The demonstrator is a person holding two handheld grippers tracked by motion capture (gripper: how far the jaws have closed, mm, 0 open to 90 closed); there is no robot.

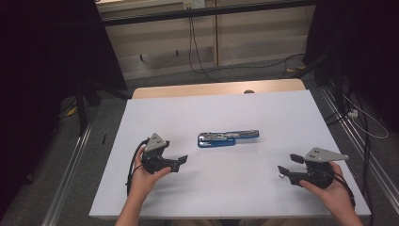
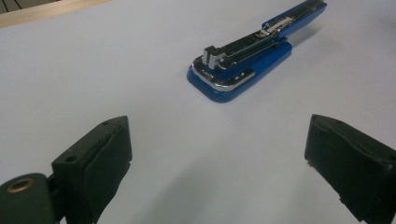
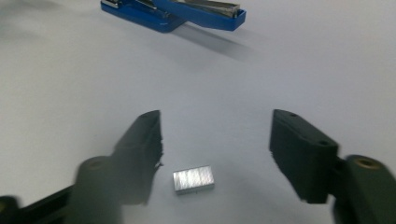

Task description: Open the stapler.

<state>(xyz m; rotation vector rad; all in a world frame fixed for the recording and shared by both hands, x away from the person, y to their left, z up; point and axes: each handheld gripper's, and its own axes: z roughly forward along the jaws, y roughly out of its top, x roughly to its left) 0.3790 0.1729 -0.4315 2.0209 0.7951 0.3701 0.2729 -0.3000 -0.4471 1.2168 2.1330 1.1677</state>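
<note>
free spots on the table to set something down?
Bare: the far strip beyond the stapler, and the near middle between the left gripper and right gripper. Tight: under the open right gripper, where a staple block lies.

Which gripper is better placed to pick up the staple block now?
Right. The staple block lies on the white table between the open jaws of the right gripper. The left gripper faces the opened blue stapler instead.
</note>
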